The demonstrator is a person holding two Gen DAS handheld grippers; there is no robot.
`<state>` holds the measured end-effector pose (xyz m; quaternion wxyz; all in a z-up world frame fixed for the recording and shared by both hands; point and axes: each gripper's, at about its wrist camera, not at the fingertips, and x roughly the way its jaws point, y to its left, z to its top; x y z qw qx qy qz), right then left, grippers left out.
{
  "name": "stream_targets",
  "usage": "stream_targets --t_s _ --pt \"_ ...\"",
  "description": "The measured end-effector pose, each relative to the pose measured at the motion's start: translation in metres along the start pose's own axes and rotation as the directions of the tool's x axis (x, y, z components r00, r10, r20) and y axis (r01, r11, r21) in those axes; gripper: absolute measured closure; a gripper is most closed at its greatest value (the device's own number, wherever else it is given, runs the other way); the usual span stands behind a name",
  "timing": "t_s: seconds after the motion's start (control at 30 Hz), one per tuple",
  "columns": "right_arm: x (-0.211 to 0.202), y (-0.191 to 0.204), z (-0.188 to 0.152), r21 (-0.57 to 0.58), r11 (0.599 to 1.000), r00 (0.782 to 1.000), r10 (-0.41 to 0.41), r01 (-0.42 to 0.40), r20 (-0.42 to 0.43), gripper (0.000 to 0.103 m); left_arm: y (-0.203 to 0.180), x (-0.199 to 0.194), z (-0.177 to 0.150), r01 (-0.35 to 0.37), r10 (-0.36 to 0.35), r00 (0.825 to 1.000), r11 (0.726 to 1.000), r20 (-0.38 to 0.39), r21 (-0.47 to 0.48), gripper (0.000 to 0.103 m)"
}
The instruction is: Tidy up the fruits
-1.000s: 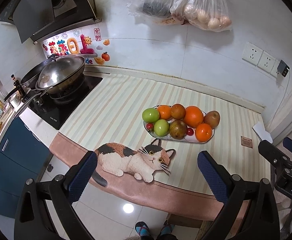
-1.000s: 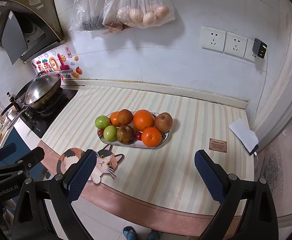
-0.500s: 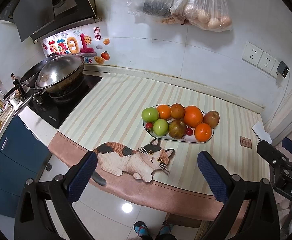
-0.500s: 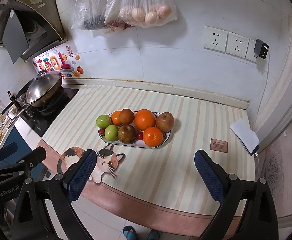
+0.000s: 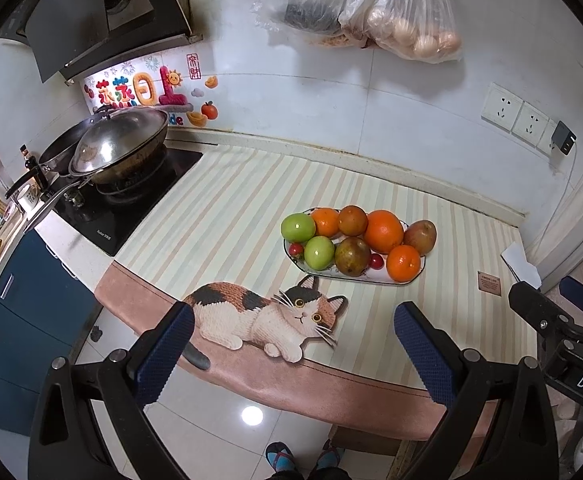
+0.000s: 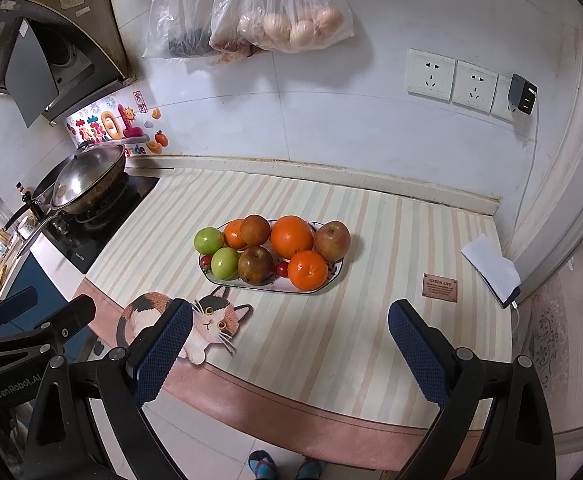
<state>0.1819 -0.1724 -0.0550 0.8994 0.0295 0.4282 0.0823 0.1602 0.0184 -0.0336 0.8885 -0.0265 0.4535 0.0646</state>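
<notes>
- Left wrist view: the left claw (image 5: 293, 344) is spread wide and grips nothing. It hangs over the near edge of the table (image 5: 251, 216), above the cat picture (image 5: 267, 318).
- Right wrist view: the right claw (image 6: 289, 340) is also spread wide with nothing in it. It hangs at the near table edge too.
- The plate (image 6: 323, 286) of fruit sits in the middle of the table, at 12 o'clock from the right claw and well apart from it. From the left claw it is at about 1 o'clock.
- On the plate, a big orange (image 6: 291, 237) sits in the middle. A red apple (image 6: 332, 241) touches it at 3 o'clock.
- A small orange (image 6: 307, 270) lies at the front, at 5 o'clock from the big orange.
- Two green apples (image 6: 209, 240) lie at the 9 o'clock end of the plate, one behind the other.
- A brown fruit (image 6: 255, 265) sits at the front, just beside the near green apple. Another brown fruit (image 6: 255, 230) sits behind it, next to one more orange (image 6: 233, 234).
- Two little red fruits (image 6: 281, 268) peek out low between the bigger ones.
- A wok (image 6: 87, 178) stands on the stove at 10 o'clock from the plate.
- Bags (image 6: 283, 8) hang on the wall above the table.
- A small brown tag (image 6: 439, 287) lies on the table at 3 o'clock from the plate.
</notes>
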Motion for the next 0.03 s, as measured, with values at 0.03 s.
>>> stream_targets --t_s 0.03 --pt "-0.0003 0.0006 -0.0007 0.001 1.000 1.000 0.000 0.000 0.001 0.003 -0.0002 -0.0006 0.0000 0.002 -0.002 1.000 1.000 0.002 0.000 0.001"
